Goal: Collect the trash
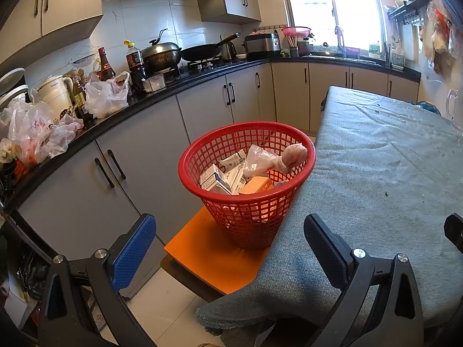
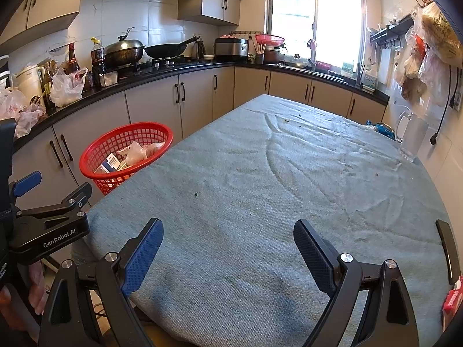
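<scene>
A red mesh basket (image 1: 246,185) stands on an orange stool (image 1: 208,260) at the left edge of the table. It holds several small boxes (image 1: 220,177), a clear plastic bag (image 1: 260,159) and a pale wrapped lump (image 1: 293,157). It also shows in the right wrist view (image 2: 121,156). My left gripper (image 1: 231,248) is open and empty, a little short of the basket at the table's corner. My right gripper (image 2: 228,257) is open and empty above the near end of the table (image 2: 260,179). The left gripper (image 2: 52,225) shows at the left of the right wrist view.
The table has a grey-blue cloth (image 1: 376,173) with a few small crumbs. A glass mug (image 2: 412,138) stands at its right edge by the wall. A red packet (image 2: 453,300) lies at the near right. Grey cabinets (image 1: 144,156) and a cluttered black counter (image 1: 115,115) run along the left.
</scene>
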Action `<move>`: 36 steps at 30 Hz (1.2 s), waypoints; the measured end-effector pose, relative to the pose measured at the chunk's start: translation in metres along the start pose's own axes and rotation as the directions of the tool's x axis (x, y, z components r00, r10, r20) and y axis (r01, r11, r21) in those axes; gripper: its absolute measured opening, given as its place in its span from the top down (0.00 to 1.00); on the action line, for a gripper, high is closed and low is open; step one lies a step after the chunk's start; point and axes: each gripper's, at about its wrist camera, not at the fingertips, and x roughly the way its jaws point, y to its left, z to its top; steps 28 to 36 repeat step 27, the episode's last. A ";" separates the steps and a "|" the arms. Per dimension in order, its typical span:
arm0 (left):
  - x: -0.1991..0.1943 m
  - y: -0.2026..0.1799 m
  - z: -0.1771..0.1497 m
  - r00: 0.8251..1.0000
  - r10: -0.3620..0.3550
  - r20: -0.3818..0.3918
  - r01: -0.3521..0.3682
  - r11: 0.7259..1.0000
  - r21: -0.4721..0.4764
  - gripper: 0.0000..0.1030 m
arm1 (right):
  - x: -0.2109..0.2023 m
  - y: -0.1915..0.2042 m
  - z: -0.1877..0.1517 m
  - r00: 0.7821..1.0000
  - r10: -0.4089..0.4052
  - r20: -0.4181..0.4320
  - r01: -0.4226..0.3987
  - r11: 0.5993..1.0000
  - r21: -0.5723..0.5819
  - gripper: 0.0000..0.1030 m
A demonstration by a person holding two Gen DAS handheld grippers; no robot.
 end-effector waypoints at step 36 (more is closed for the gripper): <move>-0.001 -0.036 0.019 0.996 -0.088 0.013 0.086 0.992 0.097 0.01 | 0.016 -0.061 0.000 0.998 -0.009 -0.055 0.016 0.990 0.138 0.09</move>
